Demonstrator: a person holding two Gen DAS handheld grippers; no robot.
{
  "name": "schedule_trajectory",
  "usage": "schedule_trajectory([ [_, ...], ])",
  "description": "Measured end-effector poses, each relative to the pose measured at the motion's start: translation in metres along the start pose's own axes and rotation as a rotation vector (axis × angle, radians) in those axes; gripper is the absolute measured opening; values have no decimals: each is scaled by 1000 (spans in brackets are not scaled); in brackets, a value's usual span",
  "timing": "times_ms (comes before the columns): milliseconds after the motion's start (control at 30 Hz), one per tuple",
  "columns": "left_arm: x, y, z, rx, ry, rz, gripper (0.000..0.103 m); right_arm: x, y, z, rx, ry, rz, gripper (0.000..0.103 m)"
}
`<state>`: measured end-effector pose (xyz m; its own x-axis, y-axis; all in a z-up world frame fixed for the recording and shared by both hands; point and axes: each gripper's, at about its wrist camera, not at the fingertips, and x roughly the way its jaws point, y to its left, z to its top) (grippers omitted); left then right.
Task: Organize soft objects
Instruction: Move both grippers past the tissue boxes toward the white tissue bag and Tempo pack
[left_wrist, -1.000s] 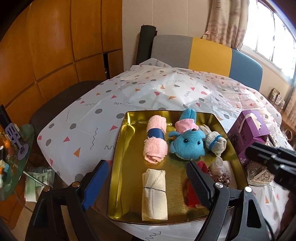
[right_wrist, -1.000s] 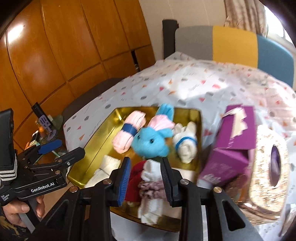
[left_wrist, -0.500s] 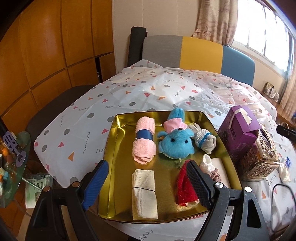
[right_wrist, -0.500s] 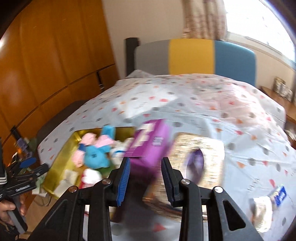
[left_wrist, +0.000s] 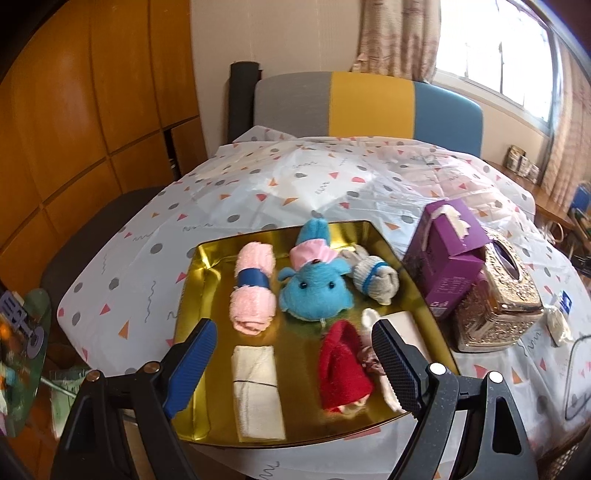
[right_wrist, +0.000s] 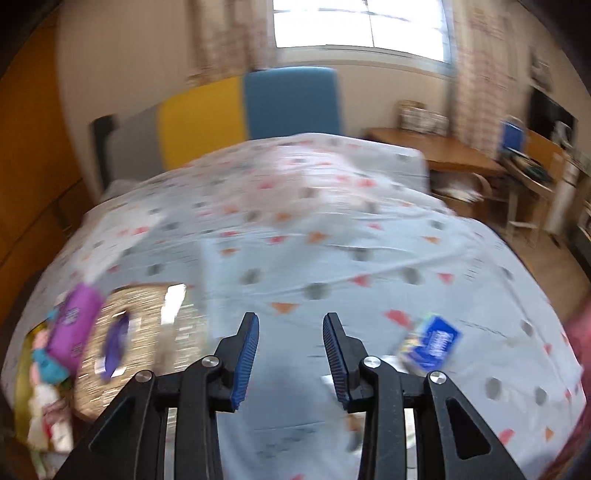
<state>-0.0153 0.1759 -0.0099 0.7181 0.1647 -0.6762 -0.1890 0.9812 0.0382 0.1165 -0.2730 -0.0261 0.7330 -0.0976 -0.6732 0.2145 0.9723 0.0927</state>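
A gold tray (left_wrist: 192, 280) on the patterned tablecloth holds a pink rolled towel (left_wrist: 255, 291), a blue plush toy (left_wrist: 314, 291), a grey sock bundle (left_wrist: 376, 280), a cream rolled cloth (left_wrist: 256, 395), a red cloth (left_wrist: 341, 369) and a small white and pink bundle (left_wrist: 369, 360). My left gripper (left_wrist: 294, 326) hangs open above the tray's near half, touching nothing. My right gripper (right_wrist: 291, 317) is over bare tablecloth right of the tray, in a blurred view, jaws apart with nothing between them. A blue packet (right_wrist: 436, 343) and a small white soft item (left_wrist: 557, 323) lie near it.
A purple box (left_wrist: 450, 251) and a gold tissue box (left_wrist: 498, 295) stand just right of the tray. A striped chair back (left_wrist: 369, 107) is at the far side. A wooden wall is at the left, a desk (right_wrist: 461, 155) at the far right.
The right gripper swung fast to the right, from over the tray past the purple and gold boxes to the tablecloth by the blue packet. The left gripper shifted a little and stayed open.
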Motion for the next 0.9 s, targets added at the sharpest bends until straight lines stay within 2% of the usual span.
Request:
schedule_trajectory([
  [100, -2, -12, 3, 28, -8, -18, 86, 13, -45, -7, 128, -4, -96, 36],
  [167, -4, -21, 6, 47, -14, -28, 86, 20, -73, -13, 238, 32, -124, 36],
  [267, -6, -35, 9, 76, -22, -51, 86, 23, -101, -17, 393, 58, -82, 36],
  [567, -12, -80, 18, 165, -43, -122, 86, 39, -124, -38, 586, 189, 13, 36],
  [767, -17, -108, 24, 219, -62, -170, 86, 45, -148, -55, 748, 231, 52, 37],
  [900, -20, -125, 25, 249, -69, -203, 86, 48, -156, -62, 811, 246, 64, 37],
])
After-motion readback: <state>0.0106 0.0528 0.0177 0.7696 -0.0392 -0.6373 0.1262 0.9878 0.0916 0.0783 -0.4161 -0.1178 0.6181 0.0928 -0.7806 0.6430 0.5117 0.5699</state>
